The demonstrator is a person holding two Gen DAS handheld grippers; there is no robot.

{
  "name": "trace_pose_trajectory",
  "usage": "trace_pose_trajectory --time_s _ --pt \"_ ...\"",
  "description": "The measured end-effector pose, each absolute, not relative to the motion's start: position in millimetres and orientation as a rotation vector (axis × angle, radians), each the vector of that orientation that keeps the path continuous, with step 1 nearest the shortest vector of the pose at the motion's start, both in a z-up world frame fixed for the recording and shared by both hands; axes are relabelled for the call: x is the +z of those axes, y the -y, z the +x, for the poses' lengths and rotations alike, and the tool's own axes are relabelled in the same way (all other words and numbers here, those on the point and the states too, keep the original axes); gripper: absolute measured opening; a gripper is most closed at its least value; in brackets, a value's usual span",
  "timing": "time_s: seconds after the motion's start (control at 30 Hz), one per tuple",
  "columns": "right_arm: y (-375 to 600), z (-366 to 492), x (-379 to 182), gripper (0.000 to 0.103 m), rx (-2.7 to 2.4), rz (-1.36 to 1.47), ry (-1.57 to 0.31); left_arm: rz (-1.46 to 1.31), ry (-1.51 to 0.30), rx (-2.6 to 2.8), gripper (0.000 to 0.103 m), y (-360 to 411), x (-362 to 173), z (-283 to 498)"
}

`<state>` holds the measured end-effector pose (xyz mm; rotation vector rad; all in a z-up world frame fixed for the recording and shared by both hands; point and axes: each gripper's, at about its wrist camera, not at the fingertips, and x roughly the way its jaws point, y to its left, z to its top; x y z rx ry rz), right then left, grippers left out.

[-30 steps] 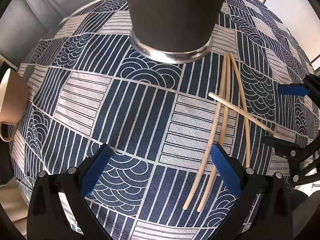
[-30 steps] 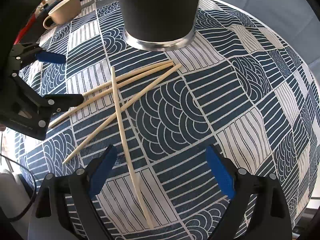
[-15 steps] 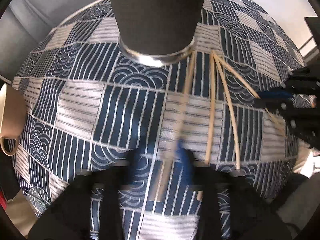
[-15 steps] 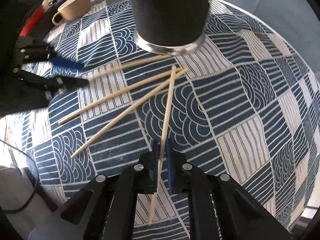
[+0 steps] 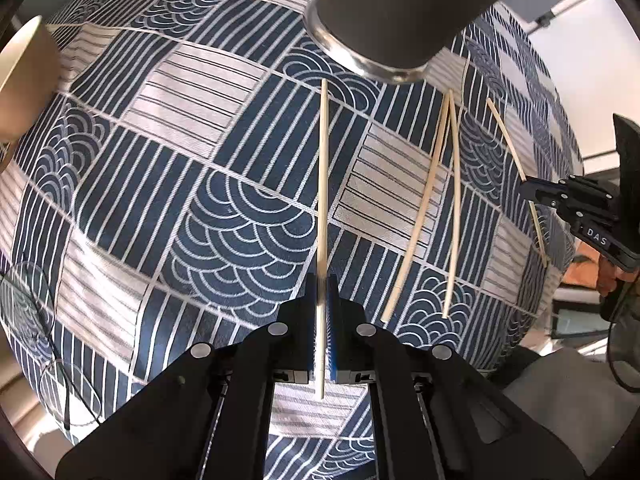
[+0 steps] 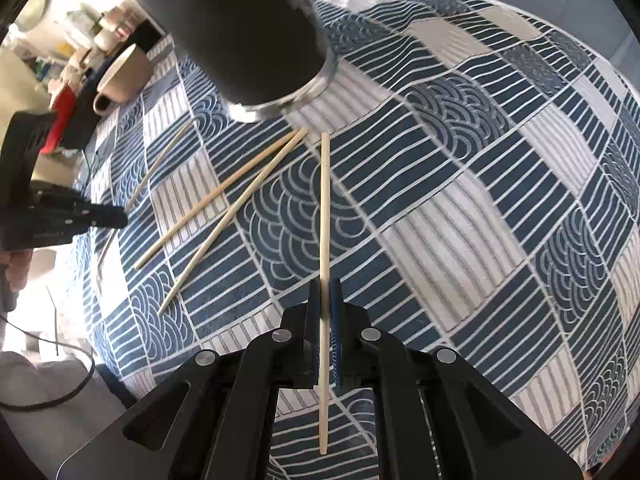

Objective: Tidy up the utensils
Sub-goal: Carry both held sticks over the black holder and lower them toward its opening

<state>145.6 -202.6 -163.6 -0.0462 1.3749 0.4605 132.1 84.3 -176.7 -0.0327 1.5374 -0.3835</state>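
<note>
My left gripper (image 5: 321,284) is shut on a pale wooden chopstick (image 5: 322,184) and holds it above the cloth, its tip toward the dark metal-based cup (image 5: 400,8). My right gripper (image 6: 325,292) is shut on another chopstick (image 6: 325,208), also lifted and pointing at the cup (image 6: 248,28). Two loose chopsticks (image 5: 436,200) lie crossed on the blue patterned tablecloth (image 5: 200,200) between the grippers; they show in the right wrist view (image 6: 224,204) too. The right gripper with its chopstick appears at the right of the left wrist view (image 5: 560,196).
A beige mug (image 6: 124,76) stands at the table's left side, also seen in the left wrist view (image 5: 20,80). Cluttered shelves and a red object (image 6: 60,112) lie beyond the table edge. A cable (image 6: 48,392) hangs below the left edge.
Both grippers were open a second ago over the chopsticks. Each has since shut on one chopstick and lifted it off the cloth, leaving two on the table.
</note>
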Motion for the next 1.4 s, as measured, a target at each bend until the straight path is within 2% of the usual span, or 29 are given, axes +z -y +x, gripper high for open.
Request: trace_pose_trajectory --time_s 0.6,1.1,1.4 --pt "201 184 -110 0.005 0.506 0.001 -1.237 -0.085 -1.370 -0.300 0.005 -112 -94 152" --pt "183 256 -23 0.005 0.547 -0.027 -1.048 -0.055 -1.217 -0.286 0.005 -95 -29 220" --pt "154 281 16 0.005 0.596 -0.048 -0.947 -0.076 -1.122 -0.357 0.005 -58 4 253"
